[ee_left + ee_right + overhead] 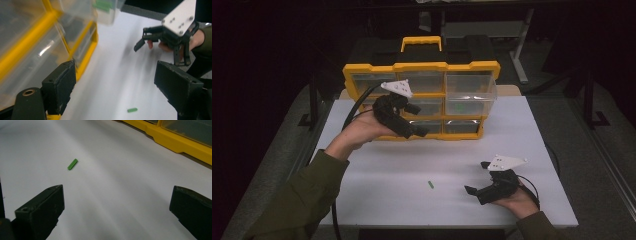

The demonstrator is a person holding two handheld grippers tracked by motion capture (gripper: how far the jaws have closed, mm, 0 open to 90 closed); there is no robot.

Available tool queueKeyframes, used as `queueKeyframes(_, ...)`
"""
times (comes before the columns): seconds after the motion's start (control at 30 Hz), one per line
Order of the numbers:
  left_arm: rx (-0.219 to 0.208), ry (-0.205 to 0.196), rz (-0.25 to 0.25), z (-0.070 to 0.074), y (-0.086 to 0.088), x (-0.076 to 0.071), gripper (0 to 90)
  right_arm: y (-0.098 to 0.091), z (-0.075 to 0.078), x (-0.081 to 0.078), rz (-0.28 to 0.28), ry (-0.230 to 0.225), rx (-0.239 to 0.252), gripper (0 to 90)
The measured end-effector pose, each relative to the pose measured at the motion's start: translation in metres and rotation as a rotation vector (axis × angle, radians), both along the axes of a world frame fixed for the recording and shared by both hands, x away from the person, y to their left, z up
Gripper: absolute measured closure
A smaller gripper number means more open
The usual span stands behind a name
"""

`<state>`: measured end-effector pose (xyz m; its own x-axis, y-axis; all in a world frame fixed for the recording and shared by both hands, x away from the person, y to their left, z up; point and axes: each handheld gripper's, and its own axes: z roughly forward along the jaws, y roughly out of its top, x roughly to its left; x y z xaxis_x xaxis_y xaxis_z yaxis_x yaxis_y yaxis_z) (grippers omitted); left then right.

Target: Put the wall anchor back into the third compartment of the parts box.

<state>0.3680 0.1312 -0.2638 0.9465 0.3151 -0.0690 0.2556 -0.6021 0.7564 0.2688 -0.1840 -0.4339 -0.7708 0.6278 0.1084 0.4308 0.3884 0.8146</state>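
So the little green piece [430, 184] is lying loose on the white bench [377, 175], well apart from the yellow organizer [422, 100]. One clear drawer [469, 95] at the right of it is pulled out with green bits inside, so I'd guess sorting is partway done. Left tool [412, 120] hangs empty in front of the drawers, jaws apart. Right tool [474, 192] rests on the bench near the piece, jaws wide too. Pickup's still left.
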Motion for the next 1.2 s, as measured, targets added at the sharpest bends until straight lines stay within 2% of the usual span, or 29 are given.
queueKeyframes(0.17, -0.005, 0.011, 0.015, -0.026, -0.001, -0.009, 18.1, 0.0, 0.0, 0.0, 0.0, -0.001, 0.0, 0.0)
queueKeyframes(0.2, 0.007, -0.011, -0.002, -0.03, -0.001, -0.009, 18.1, 0.0, 0.0, 0.0, 0.0, -0.001, -0.001, 0.0)
queueKeyframes(0.27, -0.012, 0.016, 0.012, -0.042, -0.003, -0.015, 18.2, 0.0, 0.0, 0.0, 0.0, -0.001, -0.001, 0.0)
queueKeyframes(0.47, 0.028, 0.004, 0.018, -0.075, -0.007, -0.026, 17.7, 0.0, 0.0, 0.0, 0.001, -0.001, -0.002, 0.0)
queueKeyframes(0.5, 0.024, 0.005, 0.017, -0.079, -0.008, -0.027, 17.8, 0.0, 0.0, 0.0, 0.002, -0.001, -0.003, 0.0)
queueKeyframes(0.63, 0.018, 0.029, 0.027, -0.098, -0.01, -0.034, 17.9, 0.0, 0.0, 0.0, 0.002, -0.001, -0.004, 0.0)
queueKeyframes(0.73, 0.03, 0.033, 0.026, -0.112, -0.012, -0.038, 18.1, 0.0, 0.0, 0.0, 0.003, -0.002, -0.008, 0.0)
queueKeyframes(0.8, 0.024, 0.041, 0.036, -0.121, -0.014, -0.041, 18.6, 0.001, 0.0, 0.0, 0.003, -0.002, -0.013, 0.0)
queueKeyframes(0.83, 0.041, 0.039, 0.035, -0.125, -0.014, -0.042, 18.9, 0.001, -0.001, 0.0, 0.004, -0.006, -0.015, 0.0)
queueKeyframes(0.87, 0.025, 0.047, 0.046, -0.13, -0.016, -0.045, 19.1, 0.001, -0.001, 0.0, 0.007, -0.006, -0.017, 0.0)
queueKeyframes(0.9, 0.037, 0.044, 0.04, -0.134, -0.016, -0.045, 19.3, 0.001, -0.001, 0.0, 0.006, -0.006, -0.018, 0.0)
queueKeyframes(1.0, 0.04, 0.051, 0.053, -0.144, -0.018, -0.049, 20.7, 0.001, -0.001, 0.0, 0.004, -0.004, -0.018, 0.0)
queueKeyframes(1.07, 0.061, 0.059, 0.049, -0.149, -0.019, -0.05, 21.9, 0.001, -0.001, 0.0, 0.007, -0.006, -0.017, 0.0)
queueKeyframes(1.1, 0.084, 0.047, 0.036, -0.15, -0.018, -0.049, 22.7, 0.001, -0.001, 0.0, 0.006, -0.005, -0.019, 0.0)
queueKeyframes(1.2, 0.049, 0.064, 0.053, -0.158, -0.019, -0.052, 27.8, 0.001, -0.002, 0.001, 0.005, -0.002, -0.021, 0.0)
